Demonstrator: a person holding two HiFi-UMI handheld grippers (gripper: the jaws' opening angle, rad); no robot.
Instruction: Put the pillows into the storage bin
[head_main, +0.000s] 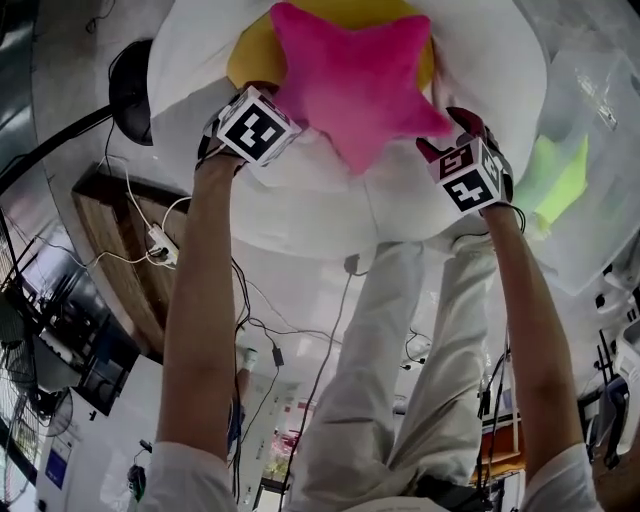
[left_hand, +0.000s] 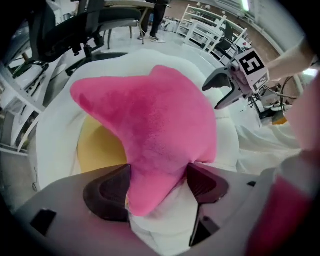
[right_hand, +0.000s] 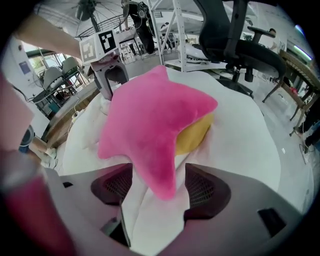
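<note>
A pink star pillow (head_main: 355, 80) hangs over a round white fabric storage bin (head_main: 300, 215), and a yellow pillow (head_main: 250, 55) lies inside the bin under it. My left gripper (head_main: 262, 100) holds one arm of the star. In the left gripper view both pads press on that arm (left_hand: 155, 120), so the left gripper (left_hand: 157, 185) is shut on it. My right gripper (head_main: 455, 135) is at the opposite arm. In the right gripper view the star's tip (right_hand: 155, 120) lies between the jaws of the right gripper (right_hand: 155, 185), with a gap at one pad, so it is open.
A yellow-green pillow (head_main: 555, 180) lies to the right of the bin, by clear plastic. A black office chair (right_hand: 235, 45) stands beyond the bin. A wooden table (head_main: 120, 260) with cables is at the left. A person's white-trousered legs (head_main: 400, 380) are below the bin in the head view.
</note>
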